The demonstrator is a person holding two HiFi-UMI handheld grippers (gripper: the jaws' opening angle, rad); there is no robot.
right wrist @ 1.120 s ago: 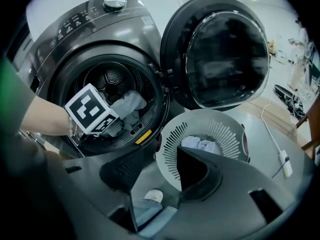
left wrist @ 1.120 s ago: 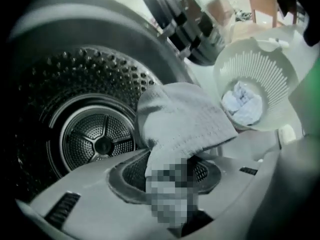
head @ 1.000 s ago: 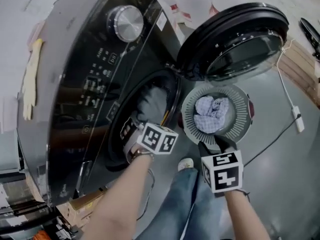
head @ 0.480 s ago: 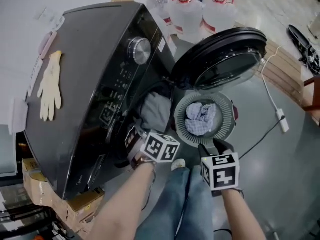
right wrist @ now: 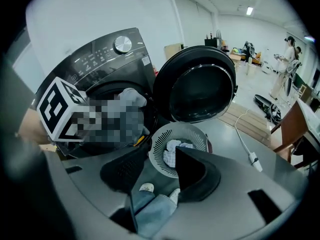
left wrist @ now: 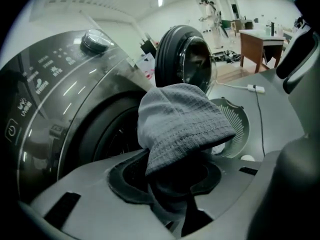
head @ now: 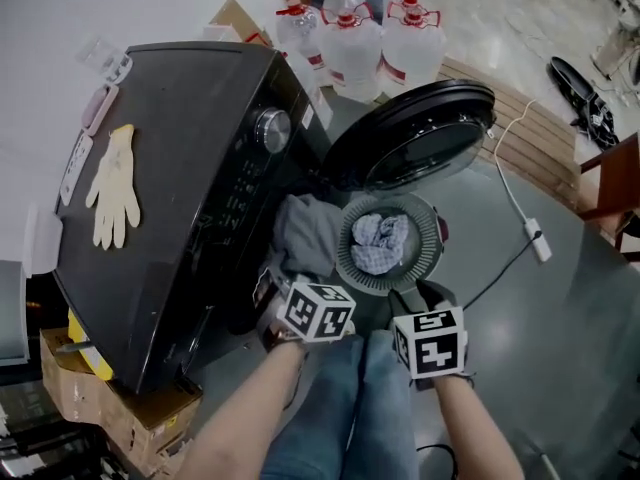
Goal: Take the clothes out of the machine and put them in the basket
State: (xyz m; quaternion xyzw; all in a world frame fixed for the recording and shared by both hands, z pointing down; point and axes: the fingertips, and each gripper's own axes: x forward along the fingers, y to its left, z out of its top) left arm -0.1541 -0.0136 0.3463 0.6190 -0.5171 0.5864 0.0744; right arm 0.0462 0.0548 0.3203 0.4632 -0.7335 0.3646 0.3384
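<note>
The dark front-loading washing machine (head: 190, 168) filled the left side, its round door (head: 415, 133) swung wide open and overhanging the far rim of the basket. Grey floor (head: 520, 328) lay open to the right of the basket, crossed only by a white cable (head: 520, 208). Water jugs (head: 350, 43) stood bunched behind the machine, well apart from the work. The slotted round basket (head: 428, 260) sat on the floor just beside the drum opening, under the door's edge, with checked cloths (head: 380, 240) already in it.

The grey waffle-weave towel (left wrist: 180, 124) was out in front of the opening, between machine and basket. It stood up from the left gripper (left wrist: 175, 184) and folded forward over itself, its length running away from the jaws toward the door. Those jaws were pinching its lower end. A pale rubber glove (head: 113, 183) lay flat on the machine's top. The right gripper (right wrist: 160, 179) hung at the basket's near rim, jaws spread with nothing between them.
</note>
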